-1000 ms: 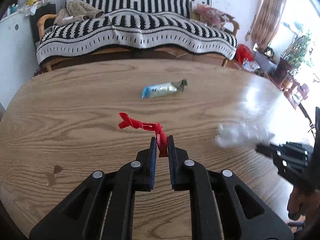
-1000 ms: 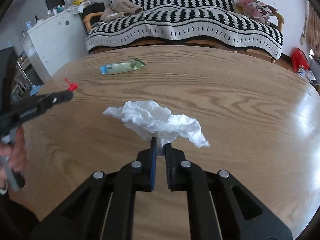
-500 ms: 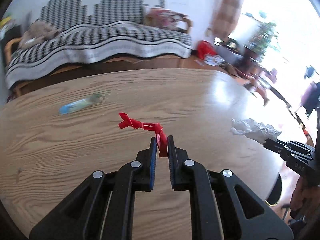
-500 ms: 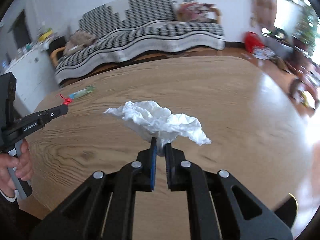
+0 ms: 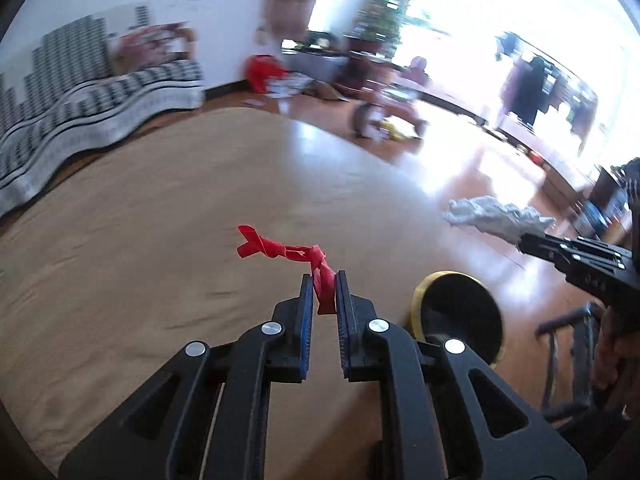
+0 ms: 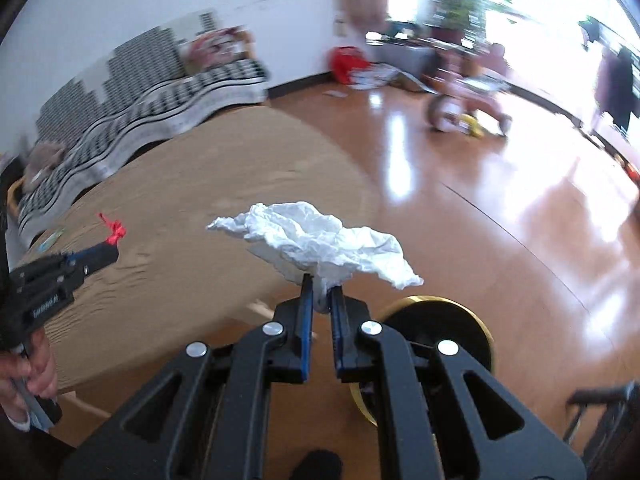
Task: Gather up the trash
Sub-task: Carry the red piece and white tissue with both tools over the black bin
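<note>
Two claws, left claw (image 5: 323, 280) pinching red wrapper (image 5: 288, 254), right claw (image 6: 320, 282) pinching tissue (image 6: 316, 236)

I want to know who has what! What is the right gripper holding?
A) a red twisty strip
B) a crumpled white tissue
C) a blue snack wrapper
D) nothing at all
B: the right gripper is pinched shut on the crumpled white tissue, while the red strip is held in the left gripper.
</note>
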